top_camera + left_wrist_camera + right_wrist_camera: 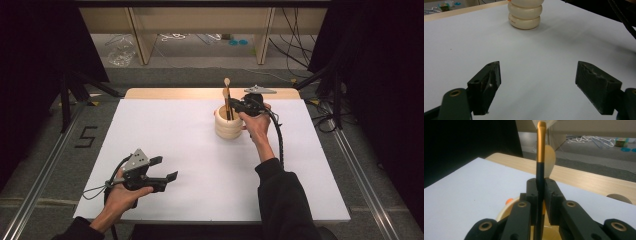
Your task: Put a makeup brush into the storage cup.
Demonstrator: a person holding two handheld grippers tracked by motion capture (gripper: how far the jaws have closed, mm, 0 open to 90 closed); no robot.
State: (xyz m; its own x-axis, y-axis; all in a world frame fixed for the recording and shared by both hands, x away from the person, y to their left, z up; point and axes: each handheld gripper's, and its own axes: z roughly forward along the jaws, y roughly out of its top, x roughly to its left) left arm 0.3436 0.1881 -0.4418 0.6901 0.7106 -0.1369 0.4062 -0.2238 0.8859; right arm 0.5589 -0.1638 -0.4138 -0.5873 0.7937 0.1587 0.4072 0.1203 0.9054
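Note:
A cream ribbed holder (228,125) (525,15) stands toward the back of the white table top (190,155). A thin stick with a dark lower part and a golden upper part (540,150) (228,102) rises upright out of the holder. My right gripper (234,106) (541,186) is shut on its dark part just above the holder's rim (504,213). A pale wooden spoon (549,160) stands right behind the stick. Near the front left, my left gripper (168,168) (537,75) is held open over bare table, nothing between its jaws.
A strip of wooden table edge (175,93) shows behind the white sheet. Black curtains hang at both sides. Beyond the table are wooden frame legs (140,42) and loose cables (295,55) on the floor. Metal rails (45,165) run along the floor.

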